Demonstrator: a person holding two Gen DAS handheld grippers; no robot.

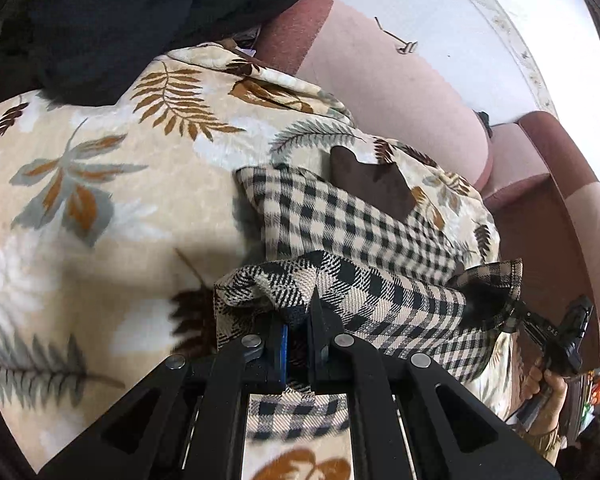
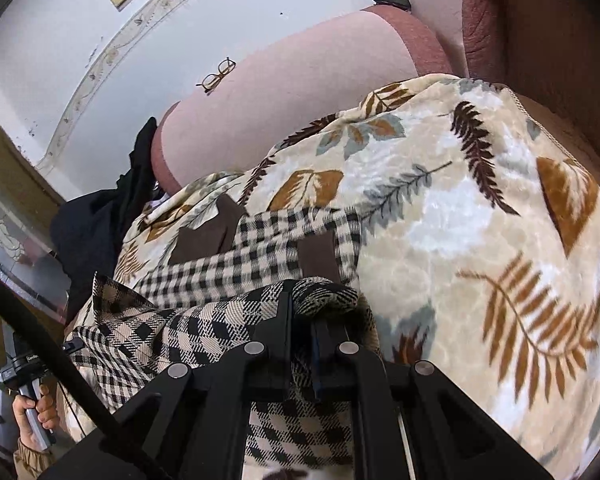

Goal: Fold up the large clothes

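Left tongs (image 1: pixel 300 320): we see the jaws pressed together on a bunched edge of the checked garment (image 1: pixel 340 224). The cloth rises in a fold just past the tips and drapes away ahead of them. Some of it also hangs under the tongs body.

Right tongs (image 2: pixel 302 312): jaws likewise clamped on another bunched edge of the same garment (image 2: pixel 260 256). A hump of cloth sits over the tips.

Between the two tongs the garment hangs as a slack span. Beyond both tips, the rest of it lies on the leaf blanket (image 1: pixel 112 184), with brown patches (image 1: pixel 374 184) showing on the part that lies flat. The far portion is blurred, so we cannot read its layout further.

In the left view, the right tongs appear at the right of the left tongs, gripped by a hand (image 1: pixel 548 388), with a cloth corner caught at their tips. In the right view, a hand (image 2: pixel 32 408) holds the left tongs' handle at lower left.

The blanket (image 2: pixel 460 216) covers a pink sofa (image 2: pixel 300 92). Ahead of the right tongs, glasses (image 2: pixel 217 74) rest on the sofa back. Dark cloth (image 1: pixel 112 24) is heaped ahead and left of the left tongs, touching the blanket's far edge.
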